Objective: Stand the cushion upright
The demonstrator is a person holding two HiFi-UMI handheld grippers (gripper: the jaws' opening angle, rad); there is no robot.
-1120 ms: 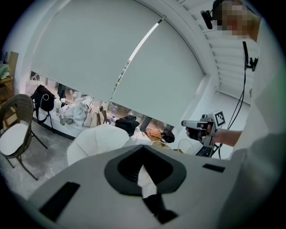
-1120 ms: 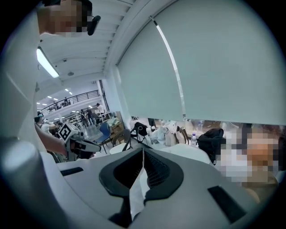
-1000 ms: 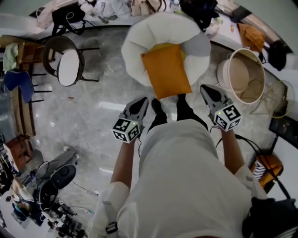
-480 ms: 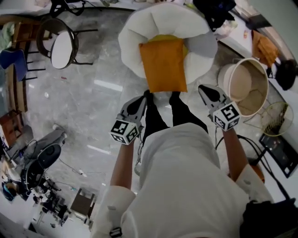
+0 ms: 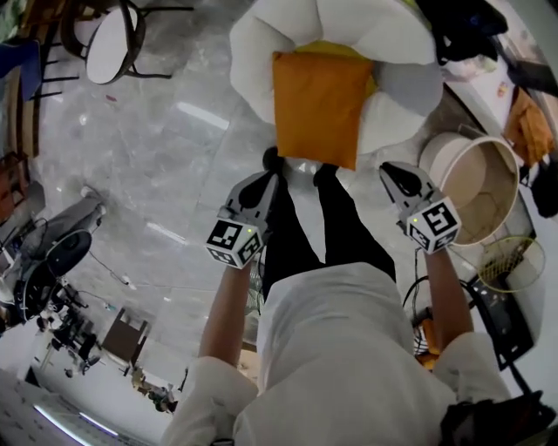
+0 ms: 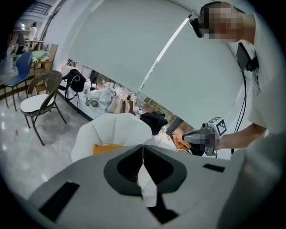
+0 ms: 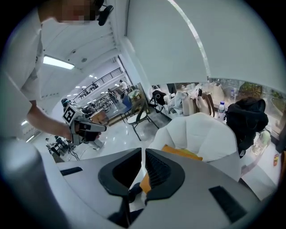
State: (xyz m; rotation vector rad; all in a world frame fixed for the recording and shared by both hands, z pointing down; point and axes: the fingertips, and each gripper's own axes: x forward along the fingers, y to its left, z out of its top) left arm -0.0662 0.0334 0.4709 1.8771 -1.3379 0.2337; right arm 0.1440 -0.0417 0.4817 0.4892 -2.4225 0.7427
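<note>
An orange cushion (image 5: 321, 106) lies flat on the seat of a white padded round chair (image 5: 258, 39), with its near edge hanging over the seat's front. My left gripper (image 5: 261, 181) is shut and empty, just short of the cushion's near left corner. To the right of the near right corner is my right gripper (image 5: 394, 172), also shut with nothing in it. The left gripper view looks over closed jaws (image 6: 143, 150) at the cushion (image 6: 105, 147). In the right gripper view the cushion (image 7: 184, 153) shows beyond closed jaws (image 7: 143, 152). My black-trousered legs (image 5: 295, 228) stand between the grippers.
A beige round tub (image 5: 475, 187) and a wire basket (image 5: 510, 261) stand right of the chair. A dark bag (image 5: 462, 26) lies at its far right. A wicker chair with a white seat (image 5: 109, 43) is at far left. Equipment and cables (image 5: 52, 270) crowd the left floor.
I have stepped closer to the white chair and leaned in. Both grippers have come down and forward toward the cushion's near edge. Their jaws stay closed.
</note>
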